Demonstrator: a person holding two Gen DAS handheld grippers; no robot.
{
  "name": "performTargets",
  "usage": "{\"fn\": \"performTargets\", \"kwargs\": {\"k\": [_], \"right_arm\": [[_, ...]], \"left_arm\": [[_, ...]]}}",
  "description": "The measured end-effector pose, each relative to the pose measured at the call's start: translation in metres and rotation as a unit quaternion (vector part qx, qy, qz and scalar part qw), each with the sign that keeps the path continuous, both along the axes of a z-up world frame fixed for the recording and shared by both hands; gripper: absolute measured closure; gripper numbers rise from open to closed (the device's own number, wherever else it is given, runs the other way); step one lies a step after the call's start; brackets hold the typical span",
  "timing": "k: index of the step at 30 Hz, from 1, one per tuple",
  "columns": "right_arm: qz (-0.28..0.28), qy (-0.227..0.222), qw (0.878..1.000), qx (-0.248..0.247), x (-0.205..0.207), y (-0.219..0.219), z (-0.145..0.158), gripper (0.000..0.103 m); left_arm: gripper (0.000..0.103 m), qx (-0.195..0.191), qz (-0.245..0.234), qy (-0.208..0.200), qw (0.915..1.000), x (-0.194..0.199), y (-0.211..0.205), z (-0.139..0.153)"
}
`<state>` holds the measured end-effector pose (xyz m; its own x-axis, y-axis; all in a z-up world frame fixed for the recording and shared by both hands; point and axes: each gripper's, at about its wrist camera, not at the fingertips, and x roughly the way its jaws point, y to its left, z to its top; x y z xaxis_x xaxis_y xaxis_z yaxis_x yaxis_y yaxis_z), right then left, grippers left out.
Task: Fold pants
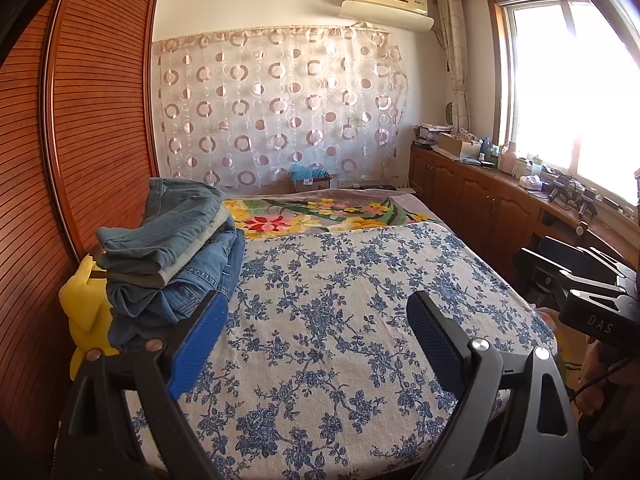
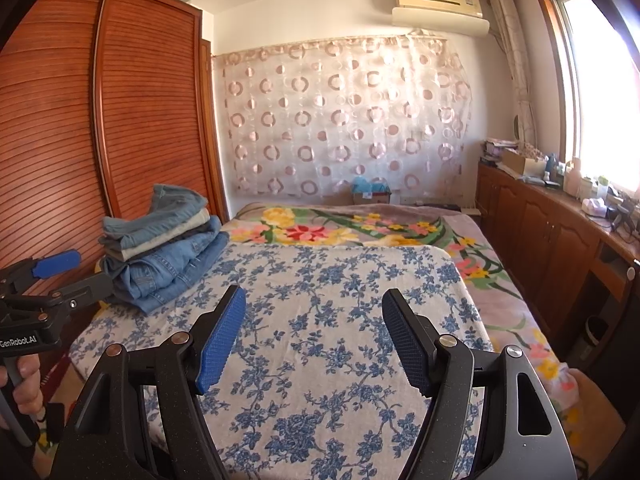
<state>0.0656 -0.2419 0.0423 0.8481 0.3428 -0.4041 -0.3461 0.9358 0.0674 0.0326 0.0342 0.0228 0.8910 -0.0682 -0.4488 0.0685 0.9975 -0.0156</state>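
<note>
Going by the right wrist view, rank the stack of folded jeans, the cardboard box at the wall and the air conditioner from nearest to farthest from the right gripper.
From the right gripper:
1. stack of folded jeans, left on the bed.
2. cardboard box, at the bed's far end.
3. air conditioner, high on the far wall.

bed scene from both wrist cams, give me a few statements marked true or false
1. A stack of folded jeans sits at the left side of the bed, next to the slatted wooden wardrobe. True.
2. The left gripper is clamped on a pair of pants. False: its jaws stand open with nothing between them.
3. The right gripper is open and empty over the blue floral cover. True.
4. A pair of pants lies spread flat in the middle of the floral cover. False: that area shows only the cover; the only pants are in the stack.
5. The air conditioner is mounted low beside the bed. False: it hangs high on the wall, above the curtain.
</note>
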Motion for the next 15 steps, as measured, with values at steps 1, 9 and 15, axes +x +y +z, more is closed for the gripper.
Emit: {"fn": "performTargets", "kwargs": {"k": [1, 9, 15], "right_arm": [[0.0, -0.001, 1.0, 0.0, 0.0, -0.0001, 0.0001, 0.03], [-0.001, -0.001, 1.0, 0.0, -0.0002, 0.0002, -0.0002, 0.03], [-0.001, 0.0, 1.0, 0.0, 0.0001, 0.0, -0.0002, 0.03]], "left_arm": [[0.011, 0.0, 0.0, 0.0, 1.0, 0.0, -0.0003, 0.0006], [0.011, 0.0, 0.0, -0.001, 1.0, -0.0004, -0.0007, 0.0007], [0.011, 0.0, 0.0, -0.001, 1.0, -0.0005, -0.0007, 0.0009]]}}
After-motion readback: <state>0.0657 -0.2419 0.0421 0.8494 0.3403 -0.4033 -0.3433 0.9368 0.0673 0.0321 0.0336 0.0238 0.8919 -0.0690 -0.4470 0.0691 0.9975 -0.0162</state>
